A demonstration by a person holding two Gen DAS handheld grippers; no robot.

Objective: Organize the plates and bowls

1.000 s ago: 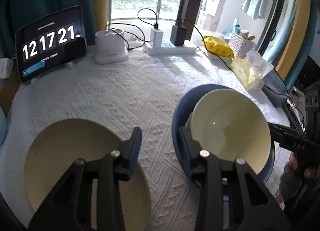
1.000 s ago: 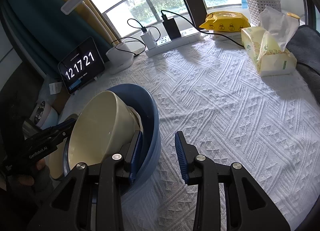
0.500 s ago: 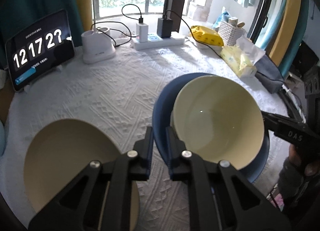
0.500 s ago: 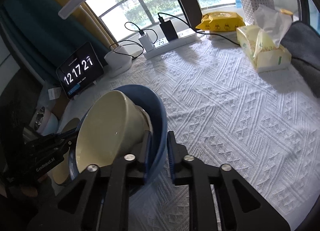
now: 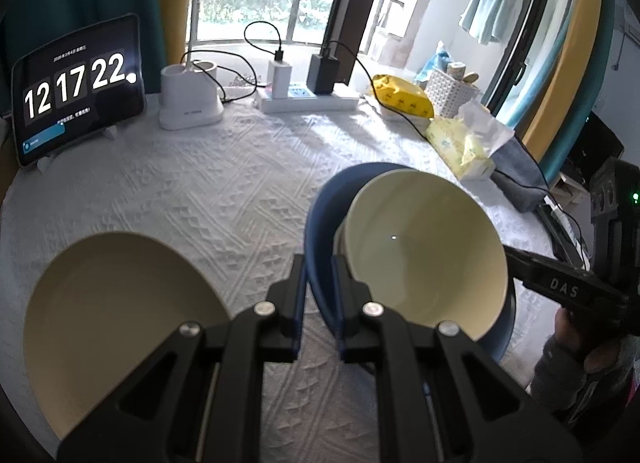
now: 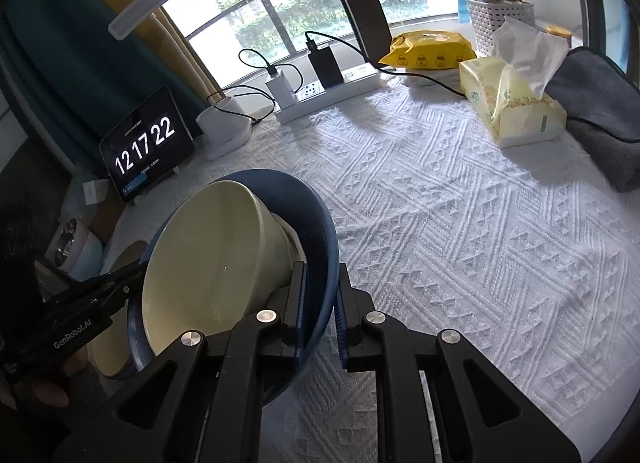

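Both sets of jaws have just closed. My left gripper (image 5: 319, 295) now pinches the near rim of the blue bowl (image 5: 320, 223); my right gripper (image 6: 320, 295) clamps the opposite rim. The cream bowl (image 6: 208, 263) sits tilted inside. The cream plate (image 5: 112, 303) lies just beside on the tablecloth (image 6: 460, 223). I judge the pair ready to lift onto it.

Tablet (image 5: 76, 89) screen, upper left of the left wrist view: large white digits "12 17 22"; small lines above and below, too small to read.
Tablet (image 6: 147, 145) screen, left of centre in the right wrist view: same "12 17 22".
Right gripper (image 5: 516, 263) finger, right edge of the left wrist view: "DAS".
Left gripper (image 6: 138, 275) body, lower left of the right wrist view: "GenRobot.AI".
Yellow pack (image 6: 430, 47), tissue box (image 6: 516, 107): printing present, unreadable.
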